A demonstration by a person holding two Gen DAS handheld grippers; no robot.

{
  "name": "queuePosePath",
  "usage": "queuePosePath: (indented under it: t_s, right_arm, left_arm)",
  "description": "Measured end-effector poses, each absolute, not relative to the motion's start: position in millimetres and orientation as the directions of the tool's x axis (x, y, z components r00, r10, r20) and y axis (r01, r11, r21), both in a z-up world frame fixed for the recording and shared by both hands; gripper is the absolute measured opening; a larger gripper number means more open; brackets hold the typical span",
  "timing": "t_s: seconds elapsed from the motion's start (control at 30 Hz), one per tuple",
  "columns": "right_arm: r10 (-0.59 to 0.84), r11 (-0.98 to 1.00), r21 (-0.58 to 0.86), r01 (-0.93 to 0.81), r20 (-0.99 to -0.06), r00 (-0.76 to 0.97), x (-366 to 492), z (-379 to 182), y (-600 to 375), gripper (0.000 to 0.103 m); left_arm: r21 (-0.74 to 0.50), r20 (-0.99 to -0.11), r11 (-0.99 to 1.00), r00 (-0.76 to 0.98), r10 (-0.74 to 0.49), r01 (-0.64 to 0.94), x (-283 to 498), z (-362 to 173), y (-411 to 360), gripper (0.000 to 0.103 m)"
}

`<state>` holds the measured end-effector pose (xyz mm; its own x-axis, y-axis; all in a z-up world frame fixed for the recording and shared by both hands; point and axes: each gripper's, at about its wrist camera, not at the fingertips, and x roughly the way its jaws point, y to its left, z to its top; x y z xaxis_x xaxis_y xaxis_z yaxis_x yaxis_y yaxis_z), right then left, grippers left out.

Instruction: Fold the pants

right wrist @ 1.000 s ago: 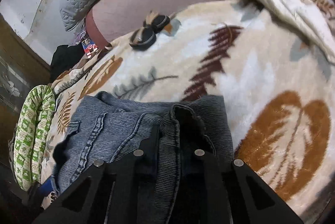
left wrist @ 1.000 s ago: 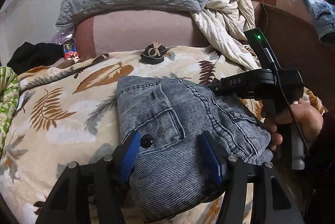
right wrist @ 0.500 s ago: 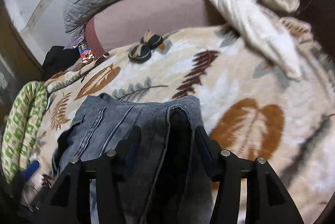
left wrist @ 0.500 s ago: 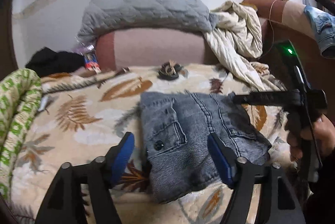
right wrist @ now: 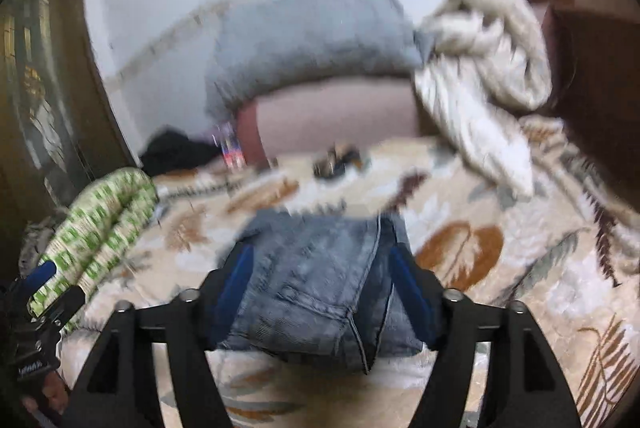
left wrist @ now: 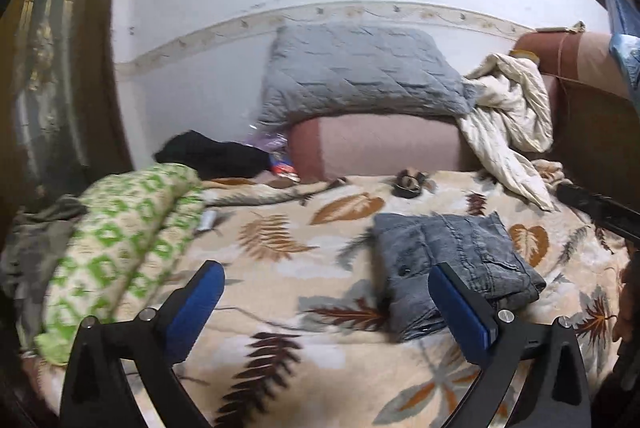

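The blue denim pants (left wrist: 452, 264) lie folded into a compact bundle on the leaf-patterned blanket (left wrist: 304, 252). My left gripper (left wrist: 324, 292) is open and empty, held back above the blanket, with the bundle just behind its right finger. In the right wrist view, which is blurred, the folded pants (right wrist: 316, 284) lie on the blanket between and beyond the fingers of my right gripper (right wrist: 320, 268), which is open and lifted clear of them. The left gripper (right wrist: 44, 292) shows at that view's left edge.
A green-patterned rolled quilt (left wrist: 120, 240) lies along the left. A grey pillow (left wrist: 360, 72) and a cream cloth (left wrist: 508, 132) rest on the pink headboard (left wrist: 380, 148). A small dark object (left wrist: 408, 184) sits near the headboard. Black clothing (left wrist: 208, 156) lies at the back left.
Both grippers have opened and pulled back and up from the pants. The right gripper let go of the denim edge. The folded bundle stays on the blanket.
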<state>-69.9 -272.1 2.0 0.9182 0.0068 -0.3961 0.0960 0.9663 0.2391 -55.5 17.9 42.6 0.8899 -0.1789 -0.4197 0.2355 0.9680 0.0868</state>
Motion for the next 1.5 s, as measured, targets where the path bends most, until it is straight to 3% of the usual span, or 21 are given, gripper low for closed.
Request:
queuePosePath:
  t_s: [0.13,0.2,0.33,0.67,1.5]
  right_arm:
    - [-0.099,0.97,0.201,0.137,-0.188,0.977,-111.5,14.4,-264.7,0.103]
    - [-0.138,0.958,0.231,0.168,-0.141,0.98,-123.7,11.1,-266.2,0.103]
    - [-0.074,0.939,0.309,0.15,-0.246,0.966,-122.9,1.1,-273.2,0.103]
    - [-0.073,0.943,0.3,0.143,-0.233,0.97,-129.5,-1.7,-270.2,0.103]
    - [-0.054,0.957,0.267,0.11,-0.211,0.976,-132.3,-4.9,-257.3,0.103]
  left_arm:
    - [0.062,-0.383,0.979,0.91,-0.159,0.197,-77.5,63.9,33.4,0.103]
    - [0.046,-0.37,0.982,0.916,-0.156,0.186,-83.8,71.4,37.2,0.103]
    - [0.017,-0.362,0.987,0.921,-0.143,0.16,-91.8,81.4,41.2,0.103]
    - [-0.004,-0.377,0.998,0.924,-0.063,0.067,-94.8,78.4,50.0,0.103]
    - [0.008,-0.362,0.998,0.931,-0.055,0.062,-100.4,90.3,46.3,0.103]
